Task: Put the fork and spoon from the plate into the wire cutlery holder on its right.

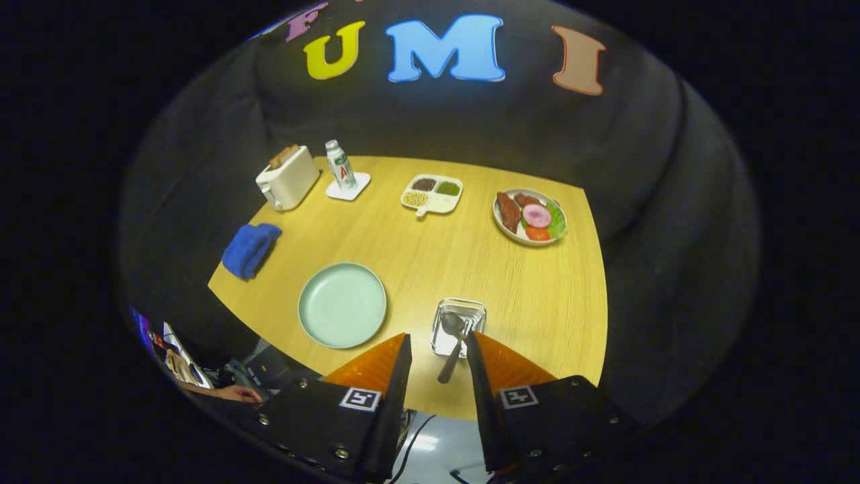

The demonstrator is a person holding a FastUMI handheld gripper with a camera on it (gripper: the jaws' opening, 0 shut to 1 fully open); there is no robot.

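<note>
My gripper (437, 336) is open and hovers above the wire cutlery holder (470, 310), which stands on the wooden table to the right of the pale green plate (342, 304). A spoon (450, 349) sits with its bowl down inside the holder, its handle leaning up toward me through the gap between my fingers. The handle passes close to the right finger (478, 356), and the left finger (401, 356) stands well clear of it. The plate's surface is bare. I cannot make out a fork among the holder's wires.
At the back of the table stand a white toaster (287, 178), a bottle (340, 165) on a white coaster, a divided snack tray (432, 193) and a plate of food (529, 216). A blue cloth (250, 249) lies at the left edge. A person's hand (232, 392) shows below the table's near edge.
</note>
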